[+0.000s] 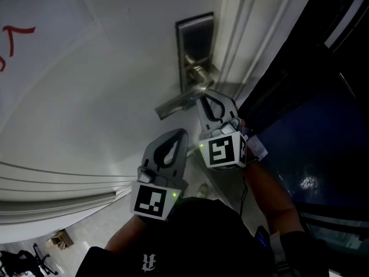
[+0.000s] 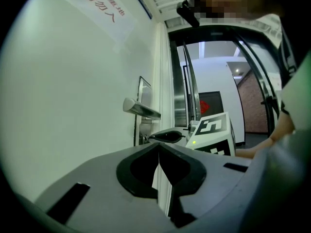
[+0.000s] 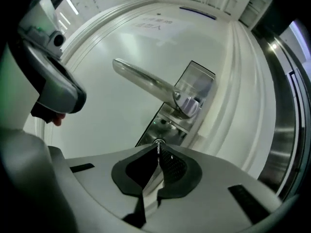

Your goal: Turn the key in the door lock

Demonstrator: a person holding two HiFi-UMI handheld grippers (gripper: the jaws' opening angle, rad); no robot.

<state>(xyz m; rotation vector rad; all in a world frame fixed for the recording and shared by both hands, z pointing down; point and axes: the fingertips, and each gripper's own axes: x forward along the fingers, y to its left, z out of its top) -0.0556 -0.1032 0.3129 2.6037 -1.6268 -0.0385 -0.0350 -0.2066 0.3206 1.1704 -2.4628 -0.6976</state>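
A silver lever handle (image 1: 179,101) juts from a dark lock plate (image 1: 195,39) on the pale door. My right gripper (image 1: 203,98) reaches in just under the handle, its tips against the plate. In the right gripper view the jaws are closed on a thin metal key (image 3: 158,143) that sits in the lock cylinder below the handle (image 3: 146,81). My left gripper (image 1: 182,133) hangs lower and further left, off the door, shut with nothing in it. From the left gripper view I see the handle (image 2: 141,109) and the right gripper's tip (image 2: 167,136) at the lock.
The white door frame (image 1: 242,33) runs right of the lock plate, with a dark glass panel (image 1: 311,114) beyond it. A notice with red print (image 2: 99,6) hangs high on the door. Floor clutter (image 1: 57,238) lies far below on the left.
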